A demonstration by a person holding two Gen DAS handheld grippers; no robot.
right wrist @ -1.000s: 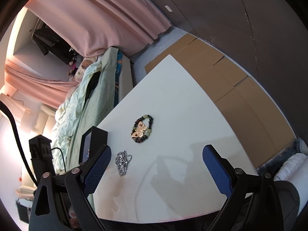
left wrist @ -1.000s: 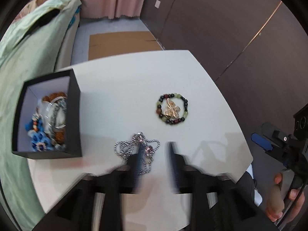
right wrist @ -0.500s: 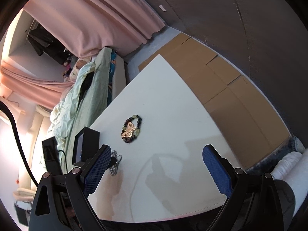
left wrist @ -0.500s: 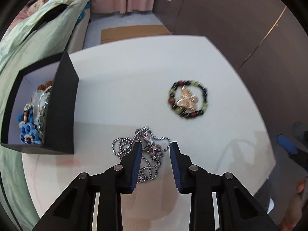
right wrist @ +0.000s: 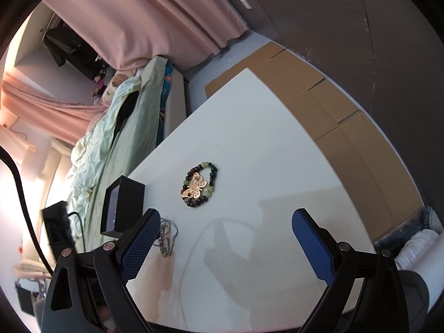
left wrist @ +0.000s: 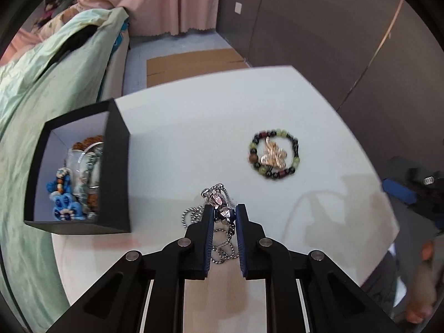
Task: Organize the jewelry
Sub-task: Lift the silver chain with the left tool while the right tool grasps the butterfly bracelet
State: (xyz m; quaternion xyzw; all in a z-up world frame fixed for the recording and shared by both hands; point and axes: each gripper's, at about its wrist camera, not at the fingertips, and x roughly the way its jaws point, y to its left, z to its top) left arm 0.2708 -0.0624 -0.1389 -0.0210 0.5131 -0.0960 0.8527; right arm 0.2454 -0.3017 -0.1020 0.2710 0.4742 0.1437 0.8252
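Silver necklace [left wrist: 222, 216] clamped in left jaws beside black box [left wrist: 116, 166]; right jaws apart over table edge

Shiny metal chain necklace [left wrist: 222, 216]; matt white table [left wrist: 211, 138]; matt black box [left wrist: 116, 166].

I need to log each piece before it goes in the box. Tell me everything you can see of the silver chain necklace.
The necklace is a silver ball chain, metal by its shine, with a chunky faceted silver pendant. It lies in a loose heap on the white table, right of the black box and apart from it. The left gripper has its fingers shut on the pendant; chain loops spill out to the left and trail back between the fingers. Whether any of it is lifted is unclear.
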